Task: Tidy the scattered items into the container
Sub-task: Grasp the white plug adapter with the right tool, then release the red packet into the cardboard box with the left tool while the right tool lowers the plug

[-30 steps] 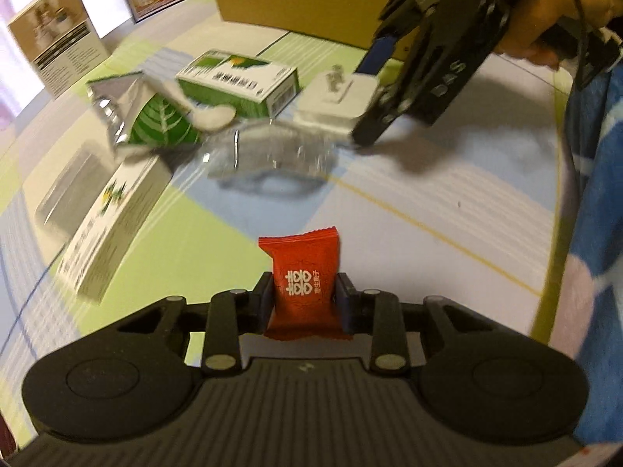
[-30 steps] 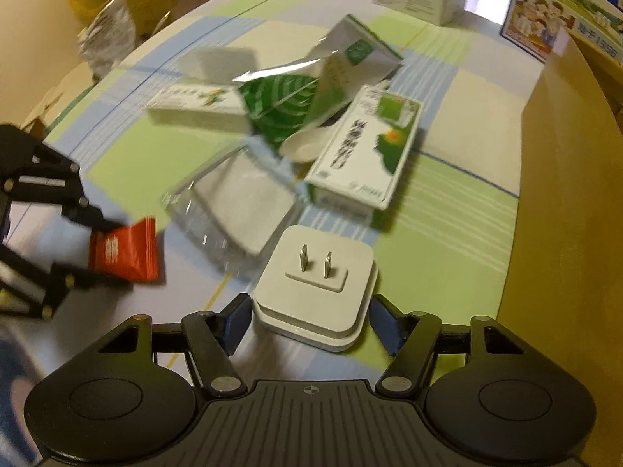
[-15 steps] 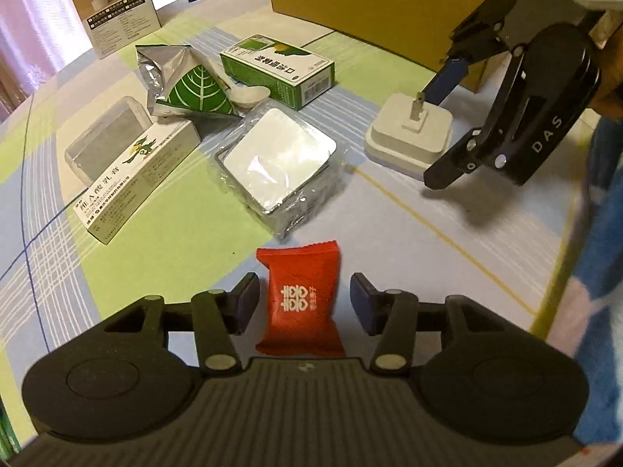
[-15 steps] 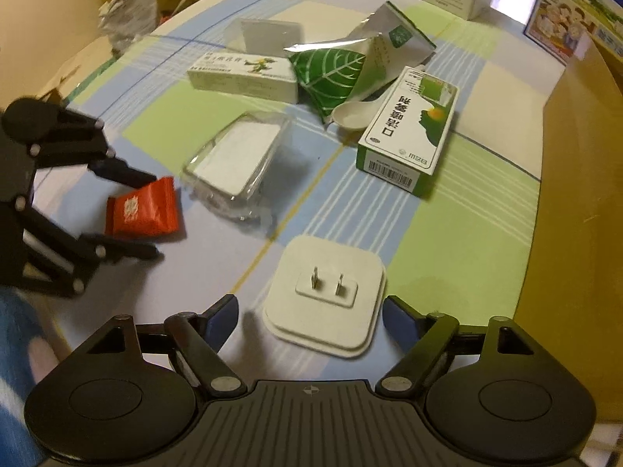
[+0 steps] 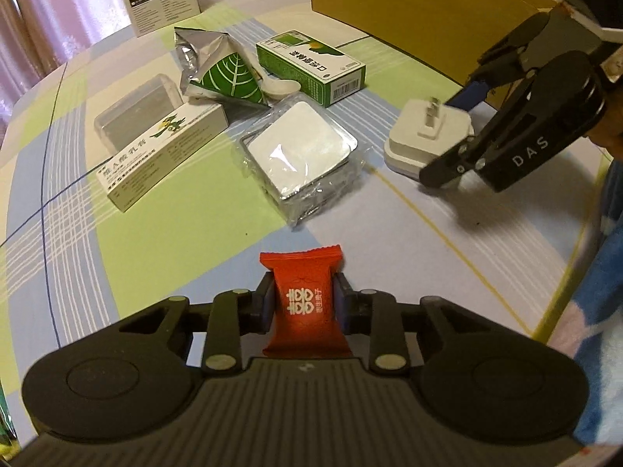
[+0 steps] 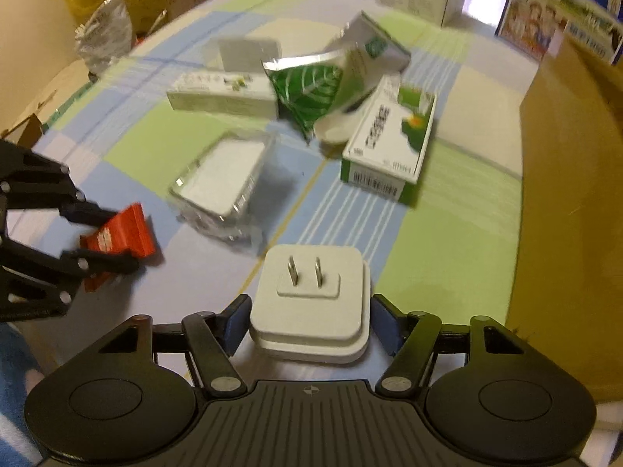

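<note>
My left hand-held gripper (image 5: 303, 303) pinches a red candy packet (image 5: 304, 301) between its jaws, which have just closed on it, down close to the checked cloth of the desk (image 5: 409, 241). My right hand-held gripper (image 6: 309, 325) straddles a white plug adapter (image 6: 311, 305) lying prongs up; its blue pads sit right at the adapter's sides after closing in, though I cannot tell whether they press it. The cardboard box (image 6: 572, 194) stands at the right edge of the desk, just beyond the adapter. Scattered across the middle are a clear-wrapped white square pack (image 5: 298, 155), a green and white carton (image 5: 311, 64), a torn foil pouch with a leaf print (image 5: 218, 68) with a white spoon (image 5: 282, 87) beside it, a long white box (image 5: 163, 153) and a clear plastic case (image 5: 138, 111).
</note>
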